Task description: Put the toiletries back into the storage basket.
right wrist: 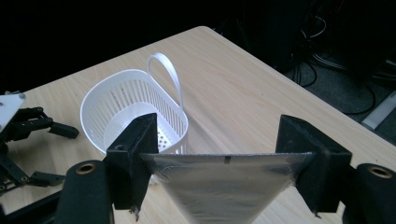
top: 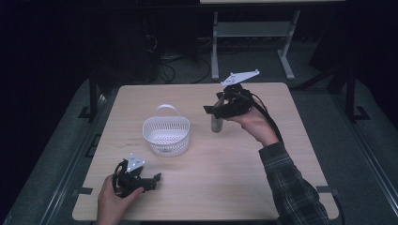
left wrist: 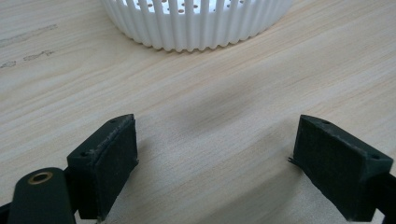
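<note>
My right gripper (top: 213, 110) is held above the table right of centre, shut on the crimped top edge of a silvery foil pouch (top: 216, 123) that hangs down from it. In the right gripper view the pouch (right wrist: 224, 186) spans the gap between the two pads of that gripper (right wrist: 222, 156). A white slotted basket (top: 166, 140) with a loop handle stands to the left of the pouch, with nothing in the part of it that I can see. My left gripper (top: 157, 178) rests low near the table's front left, open with nothing between its fingers (left wrist: 215, 149).
The light wooden table (top: 234, 183) has bare surface in front and to the right. The basket's wall (left wrist: 196, 28) is just ahead of the left gripper. Beyond the far edge are a desk frame (top: 253, 33) and floor cables (top: 178, 65).
</note>
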